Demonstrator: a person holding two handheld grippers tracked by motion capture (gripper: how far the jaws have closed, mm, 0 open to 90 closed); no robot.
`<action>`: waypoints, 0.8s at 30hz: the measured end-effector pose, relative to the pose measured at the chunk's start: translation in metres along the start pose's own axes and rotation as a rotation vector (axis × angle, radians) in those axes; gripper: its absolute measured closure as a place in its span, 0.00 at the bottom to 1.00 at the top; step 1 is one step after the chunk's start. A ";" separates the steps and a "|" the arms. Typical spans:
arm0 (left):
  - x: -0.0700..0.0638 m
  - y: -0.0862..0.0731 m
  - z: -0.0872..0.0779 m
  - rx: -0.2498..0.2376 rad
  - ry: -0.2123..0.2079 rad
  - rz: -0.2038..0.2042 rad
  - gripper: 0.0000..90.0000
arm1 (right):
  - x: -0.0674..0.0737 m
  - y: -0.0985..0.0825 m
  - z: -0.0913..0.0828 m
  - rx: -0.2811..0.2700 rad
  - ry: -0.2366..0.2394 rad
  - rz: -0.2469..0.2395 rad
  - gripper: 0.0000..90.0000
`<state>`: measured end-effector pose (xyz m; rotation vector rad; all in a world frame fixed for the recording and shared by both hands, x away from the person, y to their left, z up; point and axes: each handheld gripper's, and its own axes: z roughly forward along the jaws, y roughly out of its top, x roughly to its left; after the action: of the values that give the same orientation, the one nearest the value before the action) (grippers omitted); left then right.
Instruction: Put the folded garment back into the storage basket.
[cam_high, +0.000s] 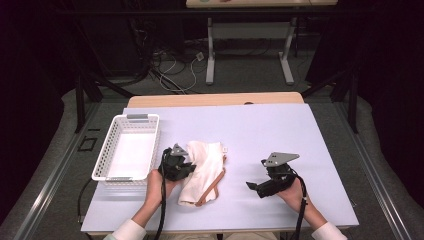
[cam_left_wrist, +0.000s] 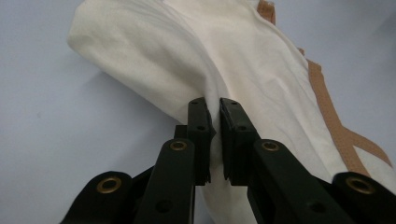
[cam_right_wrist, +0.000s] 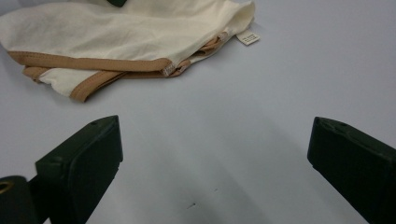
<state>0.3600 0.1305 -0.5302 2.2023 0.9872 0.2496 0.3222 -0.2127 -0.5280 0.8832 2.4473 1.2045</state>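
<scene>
A cream cloth bag (cam_high: 202, 170) with tan straps lies crumpled on the pale table, between my two hands. My left gripper (cam_high: 184, 163) sits at the bag's left edge, shut on a fold of the cream cloth (cam_left_wrist: 243, 60) that is pinched between its black pads (cam_left_wrist: 200, 122). To the right, my right gripper (cam_high: 253, 186) rests low over bare table, jaws wide apart with nothing between them. From the right gripper view the bag (cam_right_wrist: 116, 32) lies ahead with its tan strap (cam_right_wrist: 88, 63) along the near edge and a small white label (cam_right_wrist: 247, 38) at one corner.
A white perforated basket (cam_high: 108, 150) stands at the table's left, close beside my left hand. The table's far wooden edge (cam_high: 215, 99) runs behind. Beyond it are desk legs and cables on the floor.
</scene>
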 end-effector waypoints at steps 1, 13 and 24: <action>-0.001 0.001 0.000 -0.002 -0.006 -0.019 0.93 | 0.000 0.000 0.000 0.005 0.000 0.003 0.03; -0.002 0.013 -0.005 0.037 -0.003 -0.011 0.93 | 0.001 0.002 0.000 0.011 0.001 -0.008 0.03; -0.004 0.031 -0.015 0.060 -0.010 0.016 0.94 | -0.001 0.003 -0.002 0.011 0.003 -0.007 0.02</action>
<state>0.3689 0.1213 -0.4980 2.2641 0.9838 0.2185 0.3231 -0.2131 -0.5248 0.8754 2.4598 1.1918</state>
